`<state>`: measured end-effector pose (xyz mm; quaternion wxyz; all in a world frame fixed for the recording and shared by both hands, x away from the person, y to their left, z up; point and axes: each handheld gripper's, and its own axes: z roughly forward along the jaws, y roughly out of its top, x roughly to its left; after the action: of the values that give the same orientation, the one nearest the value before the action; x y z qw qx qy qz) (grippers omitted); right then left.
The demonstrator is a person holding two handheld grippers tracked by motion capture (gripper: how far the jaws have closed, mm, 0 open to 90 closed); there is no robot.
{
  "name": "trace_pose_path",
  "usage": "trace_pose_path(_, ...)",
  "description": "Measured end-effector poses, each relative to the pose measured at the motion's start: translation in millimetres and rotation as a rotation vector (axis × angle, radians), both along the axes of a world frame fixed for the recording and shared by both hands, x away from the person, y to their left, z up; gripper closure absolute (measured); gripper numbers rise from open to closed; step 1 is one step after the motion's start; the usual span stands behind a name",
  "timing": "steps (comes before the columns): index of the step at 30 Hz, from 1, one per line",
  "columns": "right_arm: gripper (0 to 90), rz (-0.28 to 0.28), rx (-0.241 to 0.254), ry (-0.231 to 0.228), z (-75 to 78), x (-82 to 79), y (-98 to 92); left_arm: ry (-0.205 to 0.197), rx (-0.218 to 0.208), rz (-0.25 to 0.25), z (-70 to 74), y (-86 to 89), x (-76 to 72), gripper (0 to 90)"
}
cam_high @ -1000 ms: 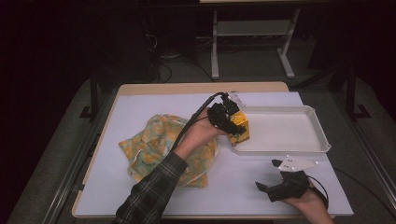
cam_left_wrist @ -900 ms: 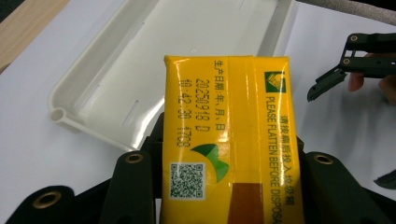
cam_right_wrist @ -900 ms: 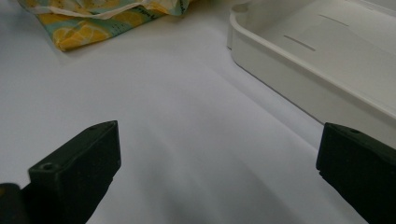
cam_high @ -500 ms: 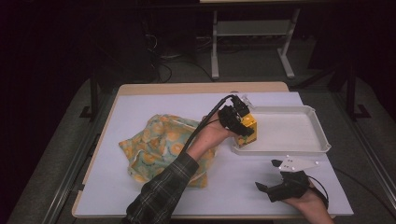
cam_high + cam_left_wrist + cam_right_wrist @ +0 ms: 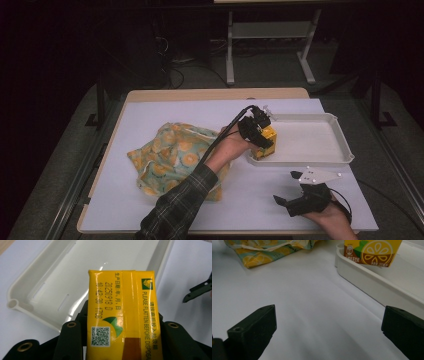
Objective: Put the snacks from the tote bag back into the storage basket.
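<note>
A: How are the left gripper (image 5: 262, 140) jaws set?
B: They are clamped on the yellow juice carton (image 5: 123, 312), held at the near-left corner of the white tray (image 5: 330, 150).
A: And the right gripper (image 5: 300, 197)?
B: Spread wide on the table (image 5: 150, 115), with nothing gripped.

The left gripper (image 5: 261, 136) is black, with a thin black cable running back along the arm. Its two jaws are thick black blocks, and each has a small round brass ring set in it. The left arm wears a dark checked sleeve (image 5: 177, 210) with thin light lines. The right gripper (image 5: 295, 200) is black too, with wide flat jaws, a grey three-cornered plate on top and a black cable looping behind the hand.
</note>
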<state>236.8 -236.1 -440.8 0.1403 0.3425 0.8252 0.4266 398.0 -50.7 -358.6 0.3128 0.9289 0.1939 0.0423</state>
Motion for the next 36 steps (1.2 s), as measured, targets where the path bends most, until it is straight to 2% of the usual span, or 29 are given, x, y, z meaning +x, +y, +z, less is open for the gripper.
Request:
trace_pose_path(16,0.0,0.001,0.001,0.002,0.0,-0.5,0.1,0.019,0.04,0.007,-17.0,-8.8,1.4,53.3)
trace_pose_path(23,0.0,0.003,0.001,0.003,-0.1,-0.6,0.1,0.018,0.029,-0.004,-18.7,-10.3,2.3,52.2)
trace_pose_path(26,0.0,0.005,0.0,0.004,-0.1,-0.6,0.2,0.006,0.02,0.001,-16.7,-9.3,2.2,48.0)
trace_pose_path(29,0.0,0.007,-0.002,-0.002,-0.2,-0.3,0.2,0.018,-0.001,-0.009,-14.2,-6.8,3.0,43.2)
trace_pose_path(36,0.0,0.01,-0.006,-0.003,-0.4,-0.1,0.5,0.002,-0.004,-0.042,-8.3,-1.0,1.9,33.3)
